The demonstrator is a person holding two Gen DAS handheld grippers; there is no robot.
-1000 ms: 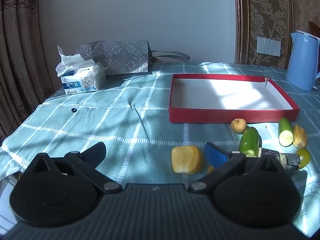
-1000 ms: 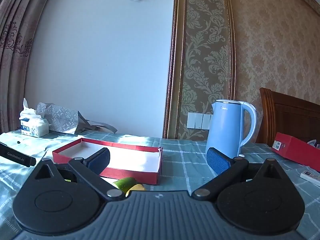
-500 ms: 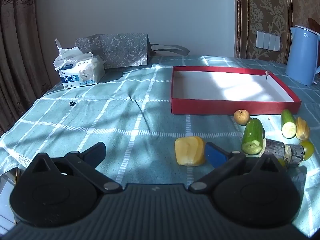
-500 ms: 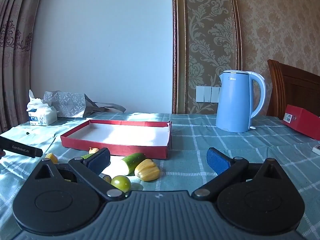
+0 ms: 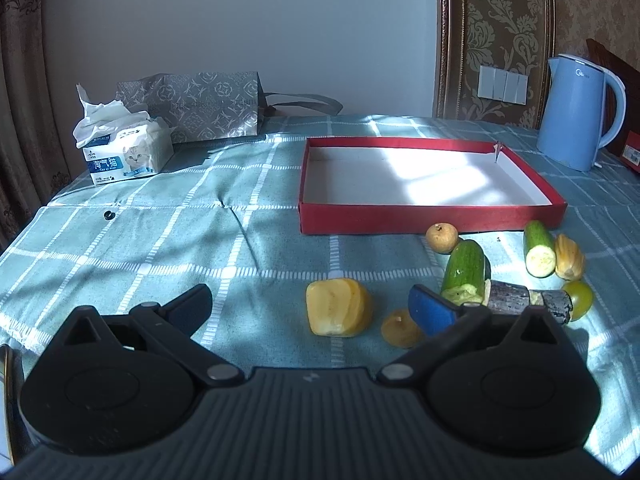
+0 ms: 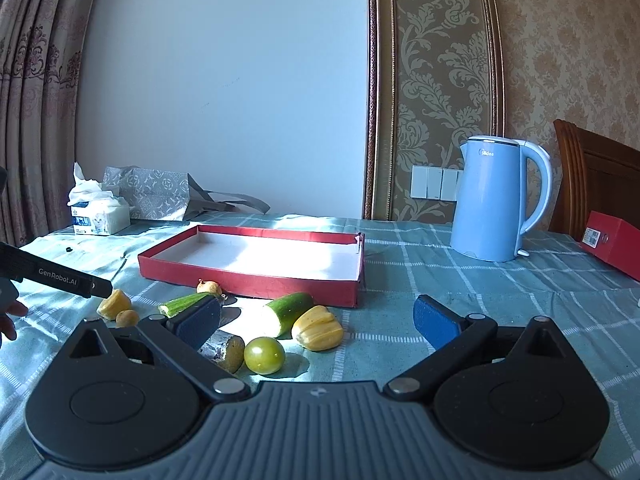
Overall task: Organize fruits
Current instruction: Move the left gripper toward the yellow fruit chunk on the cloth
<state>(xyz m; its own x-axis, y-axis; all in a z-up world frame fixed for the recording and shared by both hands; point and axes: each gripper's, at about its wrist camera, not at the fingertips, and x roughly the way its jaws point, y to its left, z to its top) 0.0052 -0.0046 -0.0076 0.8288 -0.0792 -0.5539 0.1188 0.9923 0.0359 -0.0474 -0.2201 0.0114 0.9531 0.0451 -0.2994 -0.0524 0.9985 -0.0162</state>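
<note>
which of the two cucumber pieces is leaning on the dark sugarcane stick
The cucumber piece nearer the small brown fruit: its cut end rests against the sugarcane stick. The other cucumber piece lies apart, beside the yellow ridged fruit.

A shallow red tray (image 5: 432, 214) with a white floor lies flat on the cloth, nothing in it. The fruits lie loose in front of its near wall: a small brown longan (image 5: 441, 238) just beside the wall, two cut cucumber halves (image 5: 464, 270) (image 5: 539, 248), a yellow jackfruit pod (image 5: 569, 257) touching the right half, a larger yellow chunk (image 5: 338, 307), a small round yellow fruit (image 5: 400, 328), a dark sugarcane piece (image 5: 528, 303) and a green tomato (image 5: 579, 299).
</note>
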